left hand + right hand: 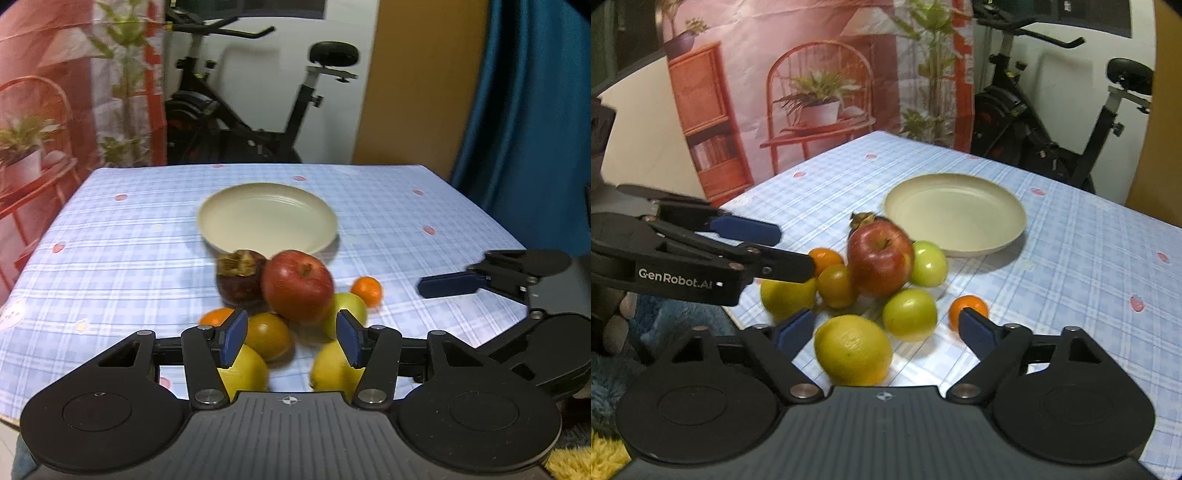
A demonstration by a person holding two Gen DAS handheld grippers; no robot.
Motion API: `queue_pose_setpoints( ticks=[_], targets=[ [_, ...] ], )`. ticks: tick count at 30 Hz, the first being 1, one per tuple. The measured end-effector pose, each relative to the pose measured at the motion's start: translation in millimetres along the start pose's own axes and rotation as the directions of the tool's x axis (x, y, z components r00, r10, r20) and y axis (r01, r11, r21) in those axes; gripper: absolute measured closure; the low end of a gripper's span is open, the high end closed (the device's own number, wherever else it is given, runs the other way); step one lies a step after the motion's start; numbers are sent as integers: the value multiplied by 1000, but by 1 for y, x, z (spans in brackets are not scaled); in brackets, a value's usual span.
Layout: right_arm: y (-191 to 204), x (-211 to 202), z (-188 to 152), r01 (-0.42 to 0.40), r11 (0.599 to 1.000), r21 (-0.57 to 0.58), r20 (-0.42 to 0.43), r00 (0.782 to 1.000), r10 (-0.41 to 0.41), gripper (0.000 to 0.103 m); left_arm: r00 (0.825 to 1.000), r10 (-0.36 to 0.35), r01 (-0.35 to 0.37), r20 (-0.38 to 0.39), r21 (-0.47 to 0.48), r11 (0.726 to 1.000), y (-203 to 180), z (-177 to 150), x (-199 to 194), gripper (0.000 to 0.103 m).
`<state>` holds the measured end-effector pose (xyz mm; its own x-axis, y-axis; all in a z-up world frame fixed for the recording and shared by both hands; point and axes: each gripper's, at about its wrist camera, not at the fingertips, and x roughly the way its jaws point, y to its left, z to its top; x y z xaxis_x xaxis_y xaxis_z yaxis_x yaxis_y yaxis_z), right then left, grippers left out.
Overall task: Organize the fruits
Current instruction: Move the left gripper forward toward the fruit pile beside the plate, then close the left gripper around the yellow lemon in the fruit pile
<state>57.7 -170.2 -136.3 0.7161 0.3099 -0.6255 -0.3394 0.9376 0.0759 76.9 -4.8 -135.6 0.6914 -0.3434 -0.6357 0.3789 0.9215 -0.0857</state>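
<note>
**Inspector A:** What did you record of the fruit?

**Inspector B:** It lay in a tight cluster on the checked tablecloth (110,229), at the near edge, just in front of the cream plate (267,218). The plate held nothing. A red apple (297,286) stood at the centre, touching a dark fruit with a dried calyx (240,280) on its left. Around them lay two green fruits, two lemons, a brownish-orange fruit (266,340) and two small oranges, one of them (967,308) slightly apart on the right.

**Inspector A:** And the left gripper (291,338)?

**Inspector B:** Its jaws stood partly apart, low over the near side of the cluster. The brownish-orange fruit sat between the blue pads (234,341), beside the left one; I could not tell whether that pad touched it. Nothing was gripped.

**Inspector A:** The right gripper (886,330)?

**Inspector B:** Its jaws were wider apart. A lemon (853,349) and a green fruit (910,314) lay between its fingers, with clear gaps to both pads. It held nothing.

**Inspector A:** Surroundings?

**Inspector B:** An exercise bike (258,110) stood behind the table, a printed backdrop (812,74) beside it.
</note>
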Motion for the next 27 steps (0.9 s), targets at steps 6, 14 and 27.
queue_pose_setpoints(
  ticks=[6, 14, 27],
  targets=[
    [3, 9, -5, -36, 999, -10, -43, 998, 36, 28, 998, -60, 60, -26, 27, 998, -6, -5, 7, 49],
    [5, 26, -15, -88, 996, -17, -109, 990, 86, 39, 989, -115, 117, -93, 18, 993, -8, -12, 23, 57],
    [0, 34, -21, -112, 994, 13, -126, 986, 113, 45, 979, -161, 164, -128, 8, 986, -10, -15, 34, 57]
  ],
)
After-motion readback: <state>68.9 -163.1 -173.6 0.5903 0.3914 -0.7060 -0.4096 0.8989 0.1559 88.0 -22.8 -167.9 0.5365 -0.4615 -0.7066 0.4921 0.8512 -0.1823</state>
